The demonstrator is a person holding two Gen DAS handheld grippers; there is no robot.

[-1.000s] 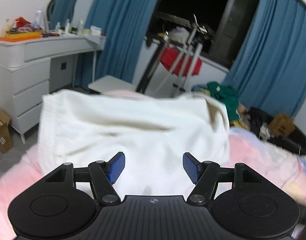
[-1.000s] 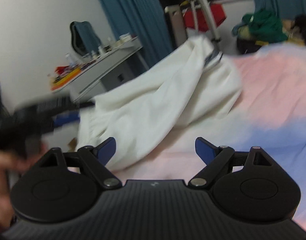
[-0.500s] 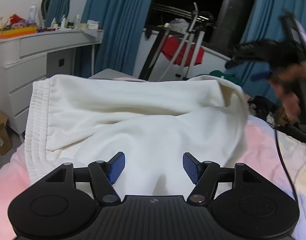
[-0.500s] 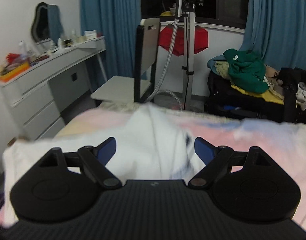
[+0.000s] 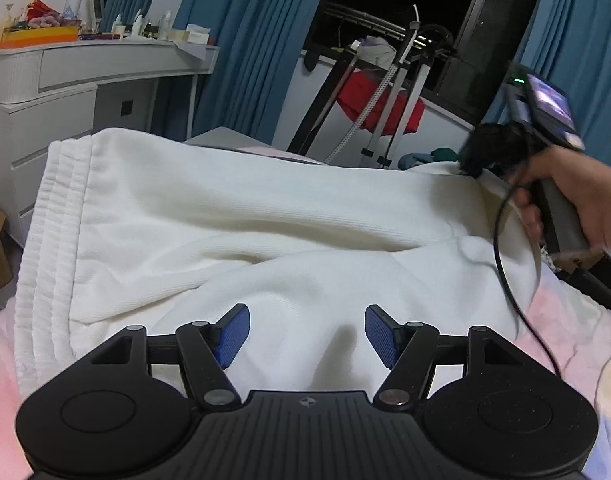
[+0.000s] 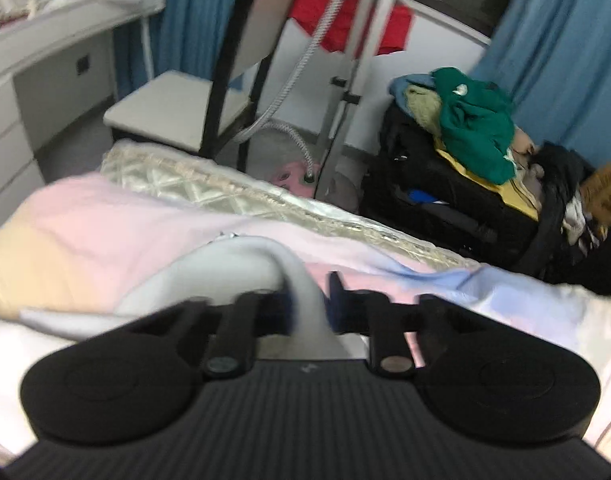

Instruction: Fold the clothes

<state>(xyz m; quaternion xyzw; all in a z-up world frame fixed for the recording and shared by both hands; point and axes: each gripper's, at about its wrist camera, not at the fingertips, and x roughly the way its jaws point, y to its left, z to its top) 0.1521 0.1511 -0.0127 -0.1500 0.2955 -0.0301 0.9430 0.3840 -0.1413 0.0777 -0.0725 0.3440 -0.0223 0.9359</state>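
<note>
White ribbed-knit garment [image 5: 233,216] spread rumpled on pastel bed [image 6: 85,232] | left tool [image 5: 305,334] hovers over near hem, blue pads apart, empty | right tool [image 6: 309,300] pinches far-edge fold, blurred | left view: ribbed band at bed's left edge | right view only: suitcase [image 6: 445,204] beyond bed

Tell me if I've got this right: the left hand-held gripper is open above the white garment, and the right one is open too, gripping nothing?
Not quite. The left hand-held gripper is indeed open above the white garment, but the right hand-held gripper is shut, pinching a fold of that garment between its fingers. The right wrist view shows this, though it is blurred.
</note>
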